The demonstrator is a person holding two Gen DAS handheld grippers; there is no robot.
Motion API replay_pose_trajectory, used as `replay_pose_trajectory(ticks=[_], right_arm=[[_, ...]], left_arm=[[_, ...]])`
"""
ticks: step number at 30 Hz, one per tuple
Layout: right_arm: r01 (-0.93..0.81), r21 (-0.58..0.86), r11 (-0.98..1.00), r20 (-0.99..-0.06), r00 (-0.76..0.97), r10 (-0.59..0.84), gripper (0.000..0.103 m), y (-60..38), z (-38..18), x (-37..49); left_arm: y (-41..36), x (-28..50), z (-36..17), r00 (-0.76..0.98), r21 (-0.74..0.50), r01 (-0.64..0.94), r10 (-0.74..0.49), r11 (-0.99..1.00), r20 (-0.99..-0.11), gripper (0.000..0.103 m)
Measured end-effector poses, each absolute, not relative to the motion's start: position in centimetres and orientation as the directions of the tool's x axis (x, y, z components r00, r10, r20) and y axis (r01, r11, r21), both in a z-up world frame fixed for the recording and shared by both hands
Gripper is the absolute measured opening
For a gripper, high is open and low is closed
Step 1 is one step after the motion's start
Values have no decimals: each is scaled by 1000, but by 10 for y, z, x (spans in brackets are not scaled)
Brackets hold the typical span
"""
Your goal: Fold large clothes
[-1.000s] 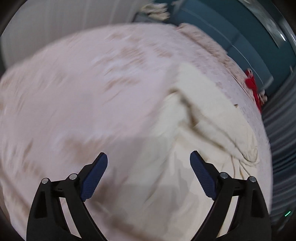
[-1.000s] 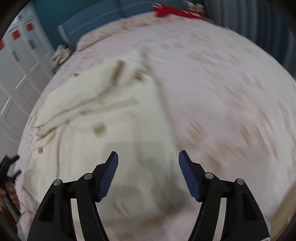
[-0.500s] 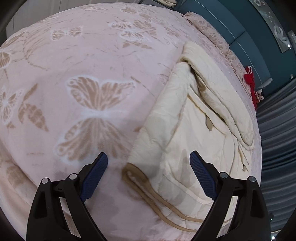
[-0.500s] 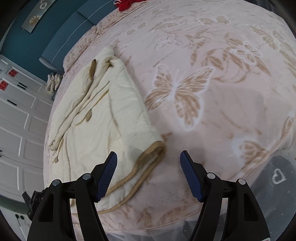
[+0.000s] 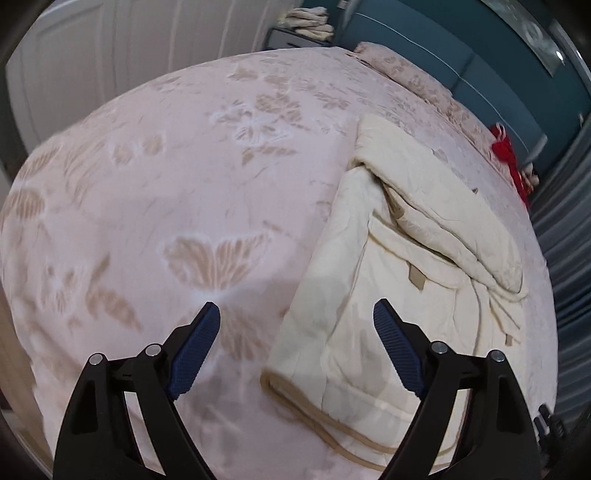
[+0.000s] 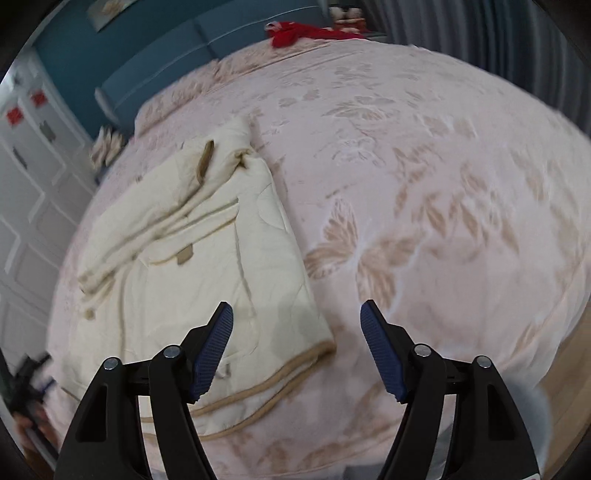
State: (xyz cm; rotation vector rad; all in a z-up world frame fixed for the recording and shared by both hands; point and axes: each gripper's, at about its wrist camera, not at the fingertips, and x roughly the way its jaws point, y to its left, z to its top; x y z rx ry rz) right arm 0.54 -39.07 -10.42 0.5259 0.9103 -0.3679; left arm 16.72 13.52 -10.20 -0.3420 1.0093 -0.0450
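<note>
A large cream quilted garment (image 5: 399,288) with tan trim lies partly folded on a pink butterfly-print bedspread (image 5: 166,192). It also shows in the right wrist view (image 6: 207,258). My left gripper (image 5: 297,332) is open and empty above the garment's near left hem corner. My right gripper (image 6: 295,332) is open and empty above the garment's near right hem corner. Neither touches the cloth.
A red cloth (image 6: 295,31) lies at the bed's far end by a teal headboard (image 6: 166,66). White cabinet doors (image 6: 26,192) stand beside the bed. Grey curtains (image 5: 569,240) hang on the other side. Folded items (image 5: 306,22) rest on a nightstand.
Both grippers pulled back from the garment to the bed's near edge, then tilted up slightly. Both stayed open and empty. The garment lies still.
</note>
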Motion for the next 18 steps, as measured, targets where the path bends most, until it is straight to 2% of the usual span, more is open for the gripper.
replay_pose_trajectory(ticks=[4,8,9,10,11,12,13,14,15,18], right_arm=[[525,305,794,-853,521,-17,70,-395,-129,20],[527,305,793,-879,476,22,70,-387,-152,25],[527,316,789,-881,472,38,70,-386,-157,24],[528,329,783,-879,474,50,69,-385,-159,24],[531,338,777,-875,481,51,62,-385,-160,24],[529,343,776,-871,488,53,42,-383,-158,24],[520,357,776,-867,495,67,28,-382,-157,25],[513,380,770,-860,502,90,13,-382,-156,26],[510,399,762,-852,513,102,9,-382,-152,25],[477,422,771,-823,558,105,6,-378,-131,19]], left_arm=[[127,183,-136,422,-332,-118,-255,936,-870,82],[127,176,-146,420,-360,-149,-271,921,-866,77],[126,176,-146,416,-356,-145,-269,923,-869,73],[124,177,-145,407,-358,-132,-279,924,-870,57],[123,177,-145,396,-364,-122,-291,923,-871,40],[121,177,-144,382,-378,-114,-311,919,-870,32],[120,175,-142,379,-387,-111,-321,915,-868,19],[119,173,-139,384,-386,-102,-322,917,-866,15],[117,171,-134,391,-378,-93,-315,921,-865,13],[115,160,-115,424,-383,-60,-324,922,-846,9]])
